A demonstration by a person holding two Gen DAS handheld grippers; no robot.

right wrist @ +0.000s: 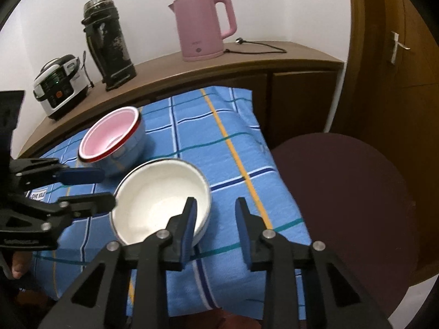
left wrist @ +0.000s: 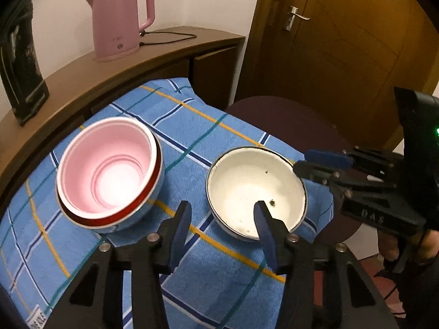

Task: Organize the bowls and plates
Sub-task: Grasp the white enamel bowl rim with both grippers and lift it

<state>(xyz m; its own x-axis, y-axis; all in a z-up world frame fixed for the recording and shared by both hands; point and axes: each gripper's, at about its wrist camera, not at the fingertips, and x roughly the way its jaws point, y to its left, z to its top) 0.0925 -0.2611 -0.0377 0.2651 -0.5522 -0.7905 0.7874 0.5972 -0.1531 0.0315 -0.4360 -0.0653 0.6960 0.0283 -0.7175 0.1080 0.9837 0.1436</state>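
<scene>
A white enamel bowl (left wrist: 247, 181) (right wrist: 153, 197) stands on the blue checked towel (left wrist: 219, 260), with dark specks inside. To its left, a pink bowl (left wrist: 109, 164) (right wrist: 107, 137) is nested in a red-rimmed blue bowl (right wrist: 131, 148). My left gripper (left wrist: 222, 208) (right wrist: 108, 189) is open astride the white bowl's rim, one finger inside and one outside, with a gap to the outer wall. On the opposite rim my right gripper (right wrist: 216, 203) (left wrist: 304, 164) stands the same way, its pads not clamped.
The towel covers a low table beside a wooden cabinet (right wrist: 247, 63). On the cabinet are a pink kettle (right wrist: 203, 27) with its cord, a dark flask (right wrist: 109, 41) and a cooker (right wrist: 60, 85). A dark round stool (right wrist: 343, 192) stands to the right, before a wooden door (left wrist: 343, 41).
</scene>
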